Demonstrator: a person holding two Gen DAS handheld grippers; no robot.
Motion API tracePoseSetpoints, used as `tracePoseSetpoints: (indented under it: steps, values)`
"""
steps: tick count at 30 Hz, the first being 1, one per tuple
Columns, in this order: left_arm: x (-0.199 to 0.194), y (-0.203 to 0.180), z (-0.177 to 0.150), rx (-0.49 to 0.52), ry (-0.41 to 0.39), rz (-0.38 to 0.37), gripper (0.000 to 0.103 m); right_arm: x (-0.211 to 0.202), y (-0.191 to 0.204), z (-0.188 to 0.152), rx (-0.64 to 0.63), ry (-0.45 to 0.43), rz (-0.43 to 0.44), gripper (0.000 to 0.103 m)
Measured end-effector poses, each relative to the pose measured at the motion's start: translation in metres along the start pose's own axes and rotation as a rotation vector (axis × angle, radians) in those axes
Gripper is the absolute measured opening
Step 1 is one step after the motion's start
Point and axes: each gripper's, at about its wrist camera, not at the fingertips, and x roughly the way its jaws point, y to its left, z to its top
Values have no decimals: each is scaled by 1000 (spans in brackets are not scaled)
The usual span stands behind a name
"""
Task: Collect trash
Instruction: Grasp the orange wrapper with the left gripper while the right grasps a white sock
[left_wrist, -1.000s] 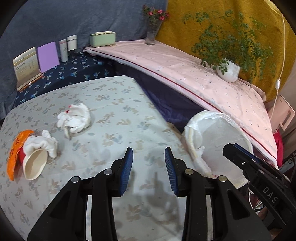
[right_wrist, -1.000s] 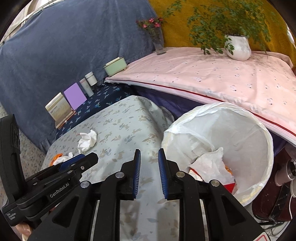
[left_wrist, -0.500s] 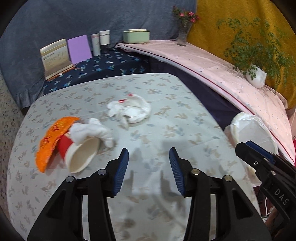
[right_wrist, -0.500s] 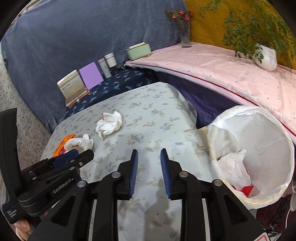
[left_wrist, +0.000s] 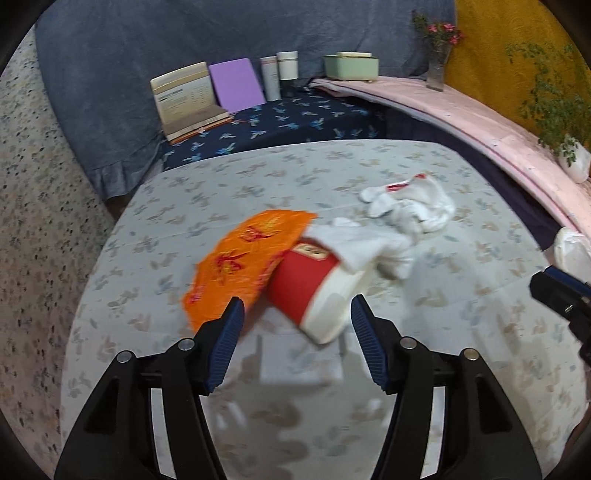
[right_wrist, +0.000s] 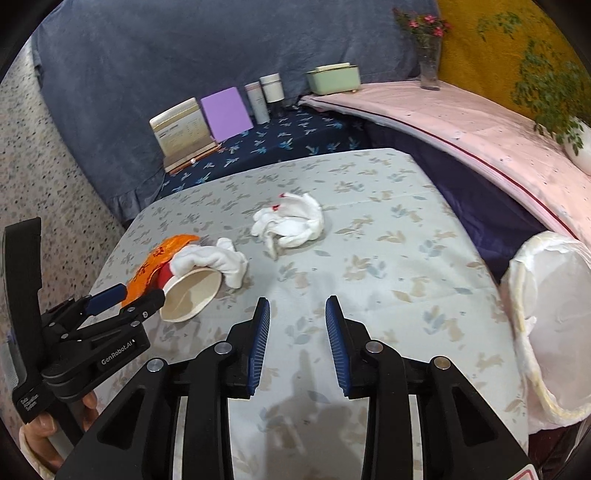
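Left gripper (left_wrist: 297, 314): jaws opening, nothing clamped; red paper cup (left_wrist: 308, 286) lies on its side just ahead of the tips, between them in line of sight. Orange wrapper (left_wrist: 243, 258) touches the cup's left; crumpled tissue (left_wrist: 364, 242) drapes its top. Second tissue wad (left_wrist: 412, 206) lies farther right.

Right gripper (right_wrist: 297, 319): jaws apart, empty, above bare tablecloth (right_wrist: 388, 266). Only this view shows the cup's open mouth and the white-lined bin (right_wrist: 550, 332) in full, beside the table's right edge.

Red paper cup (left_wrist: 314, 291) on its side between opening left gripper (left_wrist: 297, 314) fingers (left_wrist: 229, 332), untouched.
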Motion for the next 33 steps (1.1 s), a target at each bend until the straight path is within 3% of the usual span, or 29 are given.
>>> tracePoseSetpoints:
  steps: [7,9,13,17,21,28,31,33]
  values:
    - [22,35,-6,-7,36,41,58,22,24,7,-34,29,29,31]
    - [28,42,-8,-17,42,38,66,28,33,10,-46,37,42,31]
    - [39,51,-9,-30,59,20,66,39,48,14,-64,40,64,41]
    - [48,57,-9,-45,77,-12,66,49,68,21,-93,37,87,44]
    - [54,60,-7,-54,84,-41,67,60,85,30,-122,27,97,56]
    - [61,63,-1,-76,88,-75,67,94,99,39,-145,68,87,57]
    - [62,62,0,-75,86,-92,63,105,99,36,-155,91,78,57]
    - [64,61,1,-73,99,-111,48,109,95,34,-144,106,82,53]
